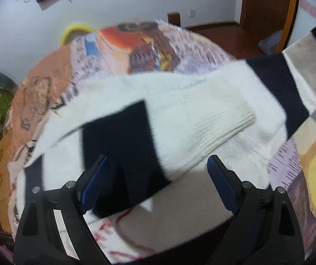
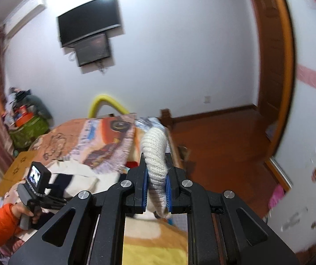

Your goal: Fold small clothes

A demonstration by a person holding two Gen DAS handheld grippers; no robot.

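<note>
A white fuzzy sweater [image 1: 202,121] with navy blocks lies spread on the bed, one ribbed cream cuff [image 1: 226,119] folded across its body. My left gripper [image 1: 158,165] is open just above the sweater's near part, its blue pads either side of a navy panel [image 1: 118,137], holding nothing. My right gripper [image 2: 157,176] is shut on a ribbed cream cuff of the sweater [image 2: 154,152], lifted above the bed's right side. The sweater's far end [image 1: 301,70] rises to the upper right. The left gripper also shows in the right wrist view [image 2: 34,190], held by a hand in an orange sleeve.
The bed carries a colourful printed blanket [image 1: 136,48]. A yellow curved rail [image 2: 105,103] stands at the foot. Green bags and boxes [image 2: 27,128] sit by the left wall. A wooden floor and door frame [image 2: 268,66] lie to the right. Two screens [image 2: 89,28] hang on the wall.
</note>
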